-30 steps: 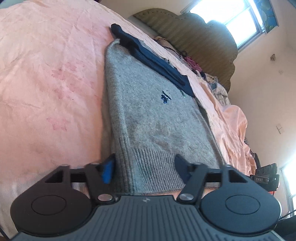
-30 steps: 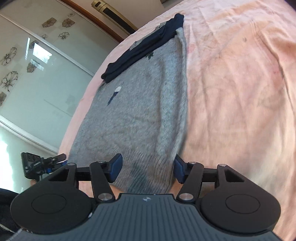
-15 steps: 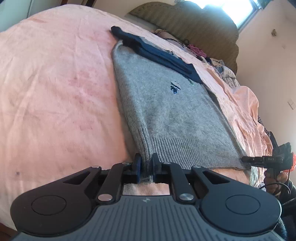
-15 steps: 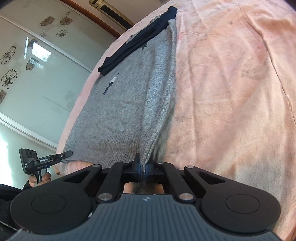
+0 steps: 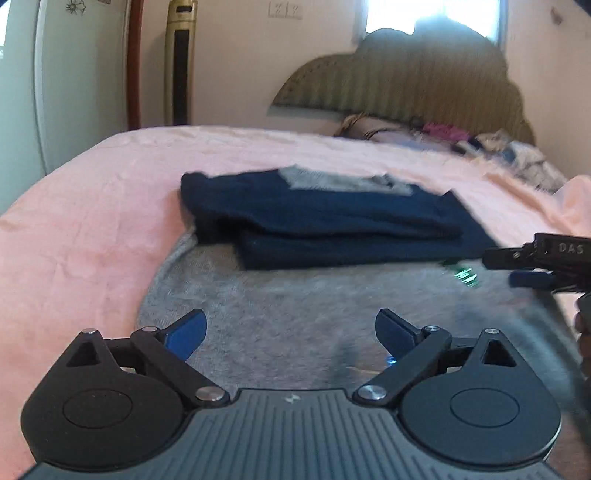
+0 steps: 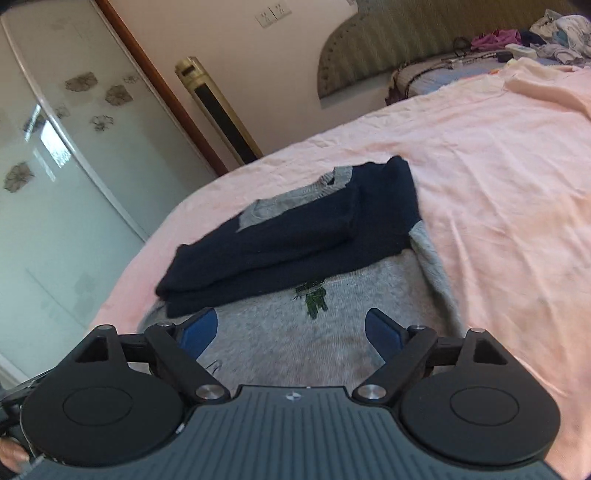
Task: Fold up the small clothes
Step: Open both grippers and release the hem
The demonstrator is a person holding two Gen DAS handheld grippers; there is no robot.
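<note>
Left wrist view shows both grippers, left gripper (image 5: 290, 332) and right gripper (image 6: 290, 328), opening empty over the grey sweater (image 5: 280, 306), its navy sleeves (image 5: 332, 229) stacked at the far end for a compact fold.

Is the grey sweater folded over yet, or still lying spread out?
Folded: the grey sweater now lies doubled up toward its navy sleeves, much shorter than before. Both grippers, left and right, are opening with nothing pinched.

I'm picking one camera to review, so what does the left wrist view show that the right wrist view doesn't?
Only the left wrist view shows the right gripper from the side, and a bright window. Only the right wrist view shows the flowered glass door and the sweater's green motif sharply. Both show the grey sweater with navy sleeves folded across it on the pink sheet, fingers opening and holding nothing.
</note>
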